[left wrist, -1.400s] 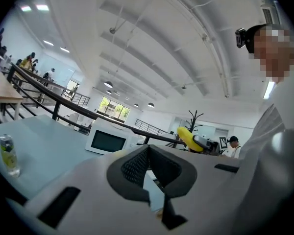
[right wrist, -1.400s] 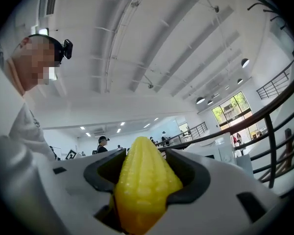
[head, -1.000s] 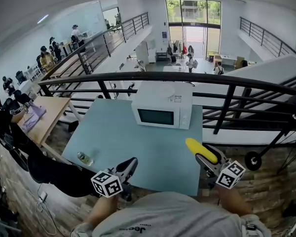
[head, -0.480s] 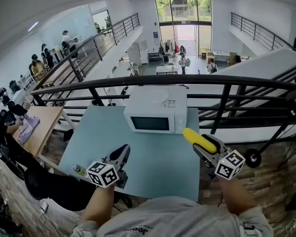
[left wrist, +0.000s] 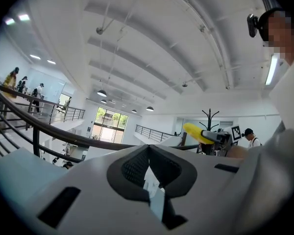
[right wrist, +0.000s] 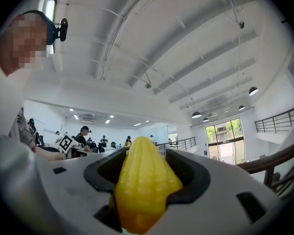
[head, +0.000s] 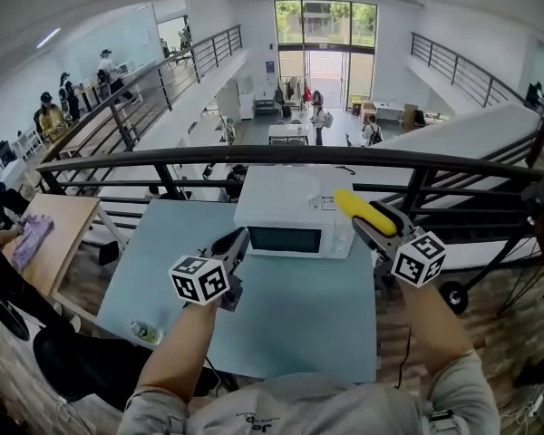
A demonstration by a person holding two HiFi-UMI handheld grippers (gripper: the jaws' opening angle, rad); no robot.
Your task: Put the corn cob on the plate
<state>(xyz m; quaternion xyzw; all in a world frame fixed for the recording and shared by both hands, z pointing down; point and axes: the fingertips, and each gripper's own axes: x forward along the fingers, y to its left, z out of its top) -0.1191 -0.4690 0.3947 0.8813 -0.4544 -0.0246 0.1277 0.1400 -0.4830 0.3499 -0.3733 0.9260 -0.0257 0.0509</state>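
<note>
Table [head: 290,324] pale blue; microwave [head: 295,211] at its 12 o'clock. Right gripper [head: 370,220] grips corn cob [head: 352,204] lengthwise between its jaws, tip poking out toward 10 o'clock above the microwave's right end. Left gripper [head: 236,240] clenched, empty.

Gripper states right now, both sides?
Left gripper: closed, nothing between its jaws.
Right gripper: closed on the corn cob, holding it.
</note>
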